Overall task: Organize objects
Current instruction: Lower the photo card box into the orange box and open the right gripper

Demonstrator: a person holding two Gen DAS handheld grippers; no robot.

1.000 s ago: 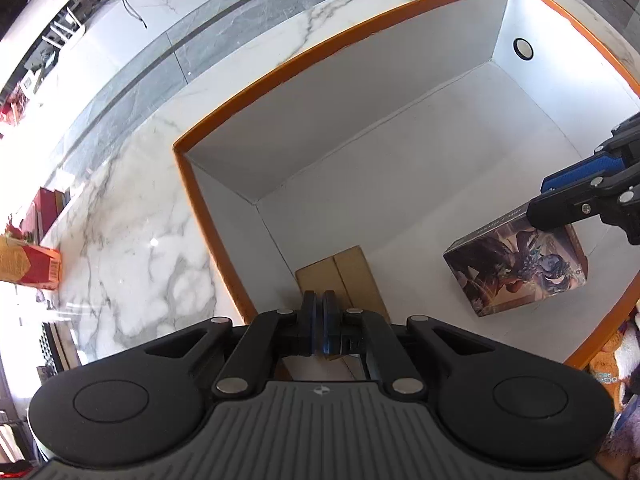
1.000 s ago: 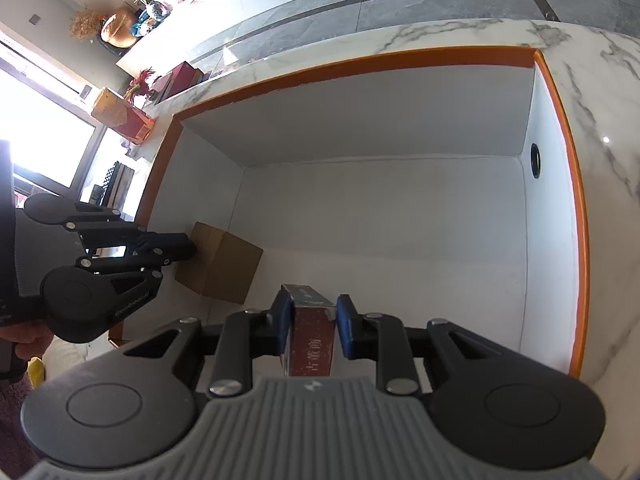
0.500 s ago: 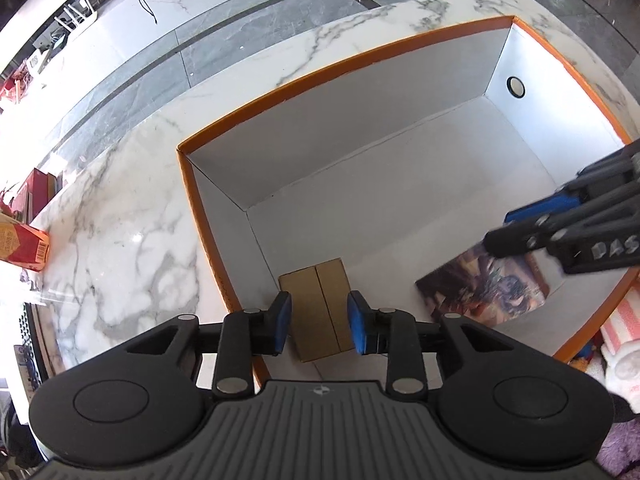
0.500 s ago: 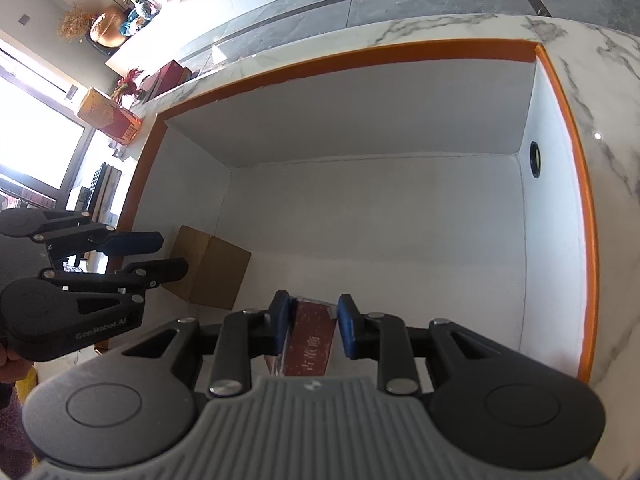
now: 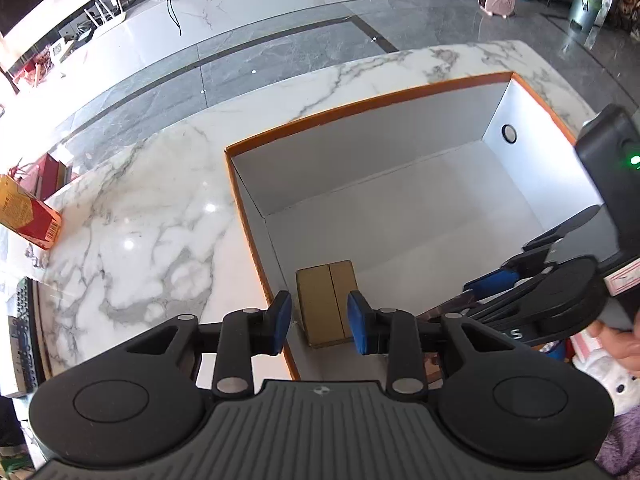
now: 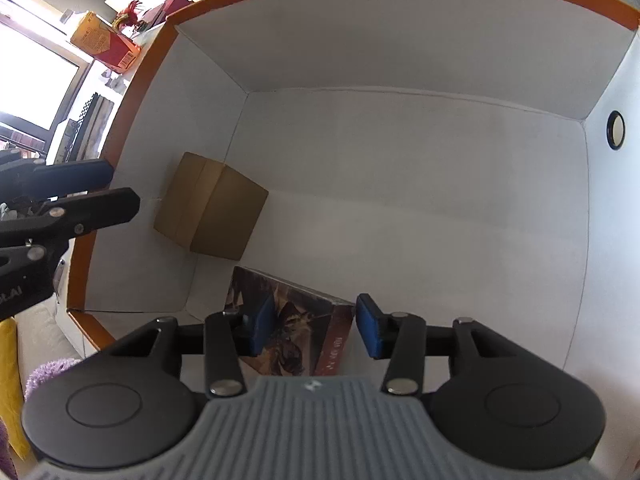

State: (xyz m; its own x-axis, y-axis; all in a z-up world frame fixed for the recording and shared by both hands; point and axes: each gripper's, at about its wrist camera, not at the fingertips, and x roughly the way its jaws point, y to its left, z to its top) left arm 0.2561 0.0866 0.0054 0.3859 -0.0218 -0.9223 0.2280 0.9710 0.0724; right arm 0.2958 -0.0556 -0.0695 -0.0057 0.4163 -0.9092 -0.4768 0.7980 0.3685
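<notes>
**Both boxes released into the orange-rimmed bin**

Marble bench (image 5: pixel 132 240) carries a large white bin with an orange rim (image 5: pixel 360 106); grey stone floor and a long white counter lie beyond. A red-and-yellow carton (image 5: pixel 24 220) stands well apart at the bench's left end.

Change since a second ago: left tongs (image 5: pixel 318 316) were together low over the brown cardboard box (image 5: pixel 326 304); now they stand apart and higher above it, nothing between the pads. The box rests on the bin floor against the left wall, near the front corner. In the right wrist view the same box (image 6: pixel 212 206) sits alone, with the left tongs outside the rim.

Right tongs (image 6: pixel 310 330) were clamped on the illustrated box (image 6: pixel 296 324) a second ago. Now the jaws are opening: the box still lies between the blue pads, but a gap shows on the right side, so the pads are not pressing on it. It rests at the front of the bin, just beside the brown box, not touching it as far as visible.

Judgement: two items are placed; both tongs are free. The next step is likely fetching another object from outside the bin. The illustrated box lies slightly askew to the wall; minor tidiness risk only.
</notes>
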